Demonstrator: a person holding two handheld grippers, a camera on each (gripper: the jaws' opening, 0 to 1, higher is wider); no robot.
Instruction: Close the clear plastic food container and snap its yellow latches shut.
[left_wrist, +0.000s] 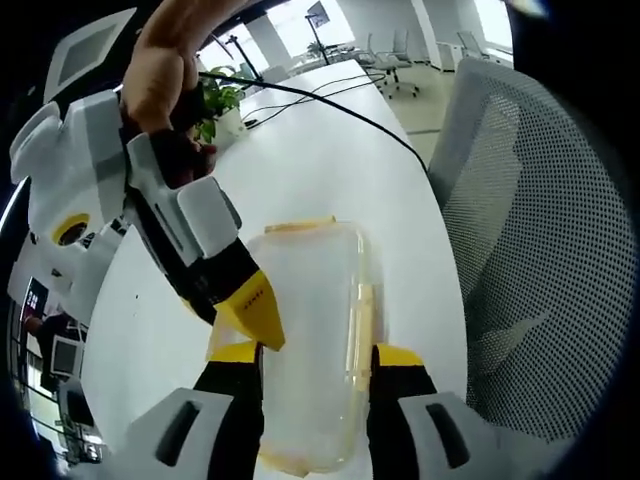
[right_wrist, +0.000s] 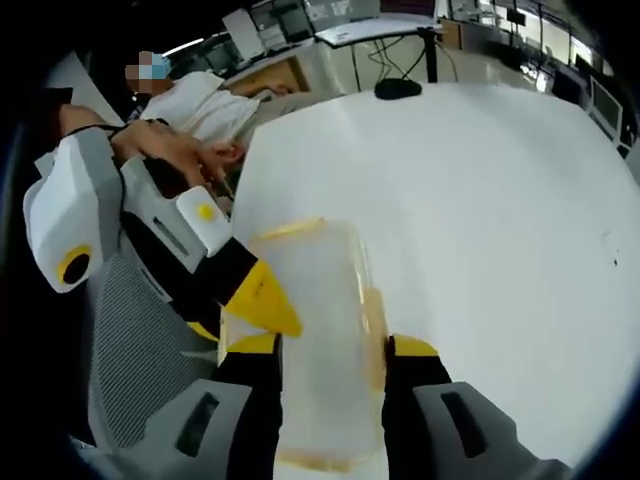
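Observation:
The clear plastic container (left_wrist: 310, 320) lies lengthwise on the white table (left_wrist: 330, 150), lid on, with yellow latches at its far end (left_wrist: 300, 226) and along its right side (left_wrist: 362, 320). My left gripper (left_wrist: 318, 358) is open, its jaws standing apart with the container between them. The right gripper's yellow fingertip (left_wrist: 255, 315) comes in from the upper left and touches the container's left edge. In the right gripper view the same container (right_wrist: 320, 320) shows between the spread jaws of my open right gripper (right_wrist: 332, 350). There the left gripper's fingertip (right_wrist: 265, 295) rests on its left edge.
A grey mesh office chair (left_wrist: 540, 230) stands close to the table's edge beside the container. A potted plant (left_wrist: 222, 105) and black cables (left_wrist: 330, 100) lie farther along the table. A person in white (right_wrist: 205, 105) sits beyond the table. The mesh chair (right_wrist: 140, 360) also stands at the left of the right gripper view.

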